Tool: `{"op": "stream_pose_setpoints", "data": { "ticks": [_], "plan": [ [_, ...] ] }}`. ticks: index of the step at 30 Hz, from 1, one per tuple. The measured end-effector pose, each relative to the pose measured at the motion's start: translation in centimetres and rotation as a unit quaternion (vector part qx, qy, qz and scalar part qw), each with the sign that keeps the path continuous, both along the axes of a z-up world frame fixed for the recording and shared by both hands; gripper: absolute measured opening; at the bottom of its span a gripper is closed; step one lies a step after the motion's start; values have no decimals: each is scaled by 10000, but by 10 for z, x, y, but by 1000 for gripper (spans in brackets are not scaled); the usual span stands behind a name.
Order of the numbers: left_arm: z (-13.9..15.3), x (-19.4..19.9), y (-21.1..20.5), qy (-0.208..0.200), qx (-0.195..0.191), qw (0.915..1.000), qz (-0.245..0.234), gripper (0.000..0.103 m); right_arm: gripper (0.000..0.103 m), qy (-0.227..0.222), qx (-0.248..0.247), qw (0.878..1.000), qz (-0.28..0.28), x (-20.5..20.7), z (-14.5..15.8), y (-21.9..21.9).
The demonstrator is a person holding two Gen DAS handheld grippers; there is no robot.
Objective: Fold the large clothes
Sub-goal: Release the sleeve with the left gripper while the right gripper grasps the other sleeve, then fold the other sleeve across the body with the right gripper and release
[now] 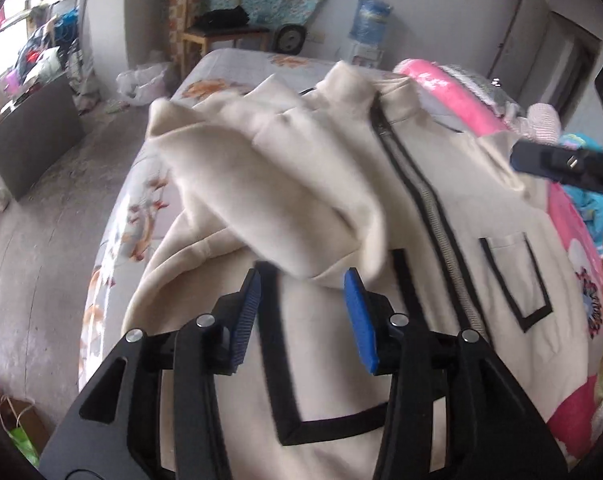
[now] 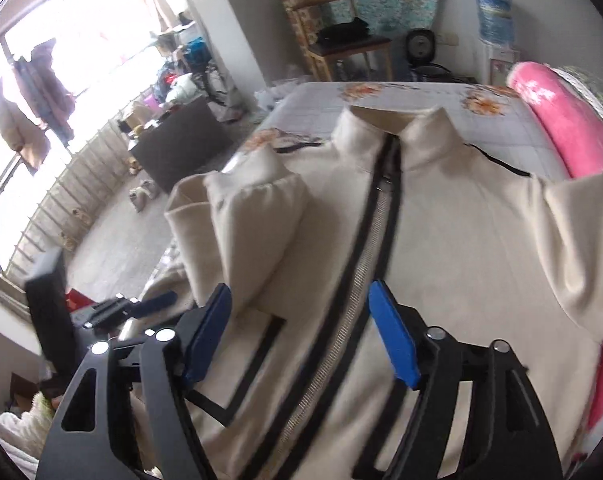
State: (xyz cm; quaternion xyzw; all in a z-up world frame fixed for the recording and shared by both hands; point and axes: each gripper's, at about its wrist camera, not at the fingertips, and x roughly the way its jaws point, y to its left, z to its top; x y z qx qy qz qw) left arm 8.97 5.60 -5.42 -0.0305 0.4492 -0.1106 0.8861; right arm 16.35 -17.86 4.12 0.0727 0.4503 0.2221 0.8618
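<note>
A cream zip-up jacket (image 1: 309, 360) with black trim lies front-up on the bed, collar at the far end. Its left sleeve (image 1: 269, 184) is folded across the chest, cuff (image 2: 257, 184) pointing toward the collar. My left gripper (image 1: 303, 280) stands open just at the sleeve's near edge; the cloth lies between the blue pads (image 1: 357, 316) without being pinched. My right gripper (image 2: 300, 288) hangs open over the jacket's front (image 2: 461, 280), the zipper (image 2: 365, 264) running between its fingers, with nothing in it. The right sleeve (image 2: 577, 248) lies out toward the pink blanket.
The bed has a floral sheet (image 2: 413, 104). A pink blanket (image 2: 557, 120) is heaped along its right side. Beyond the bed stand a wooden chair (image 2: 341, 44) and a water dispenser (image 2: 493, 12). A dark box (image 1: 33, 136) sits on the floor at left.
</note>
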Motion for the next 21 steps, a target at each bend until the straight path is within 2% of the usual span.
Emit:
{"op": "stream_pose_setpoints", "data": {
  "ticks": [1, 4, 8, 9, 11, 12, 13, 16, 21],
  "plan": [
    [-6, 2, 4, 66, 86, 9998, 141, 39, 75, 20, 53, 9998, 195, 12, 0, 16],
    [-15, 3, 12, 70, 12, 9995, 302, 39, 75, 36, 4, 9979, 648, 47, -5, 66],
    [-14, -1, 16, -47, -38, 9993, 364, 38, 75, -173, -617, 9938, 913, 85, -22, 121],
    [-14, -2, 16, -76, -46, 9993, 376, 38, 71, -168, -741, 9928, 921, 93, -28, 129],
    [-15, -2, 15, -120, -50, 9992, 388, 38, 58, -23, -898, 9910, 992, 106, -43, 142],
    [-17, -1, 17, -131, -56, 9991, 399, 38, 47, 82, -964, 9901, 1012, 111, -51, 145],
    [-17, -4, 16, -139, -67, 9991, 406, 38, 34, 153, -954, 9899, 1039, 113, -56, 146],
    [-18, -7, 20, -140, -197, 9989, 412, 38, 12, 117, -718, 9930, 928, 111, -53, 132],
    [-18, -9, 22, -141, -311, 9986, 410, 38, 10, -291, 141, 9986, 417, 85, -12, 72]
  ]
}}
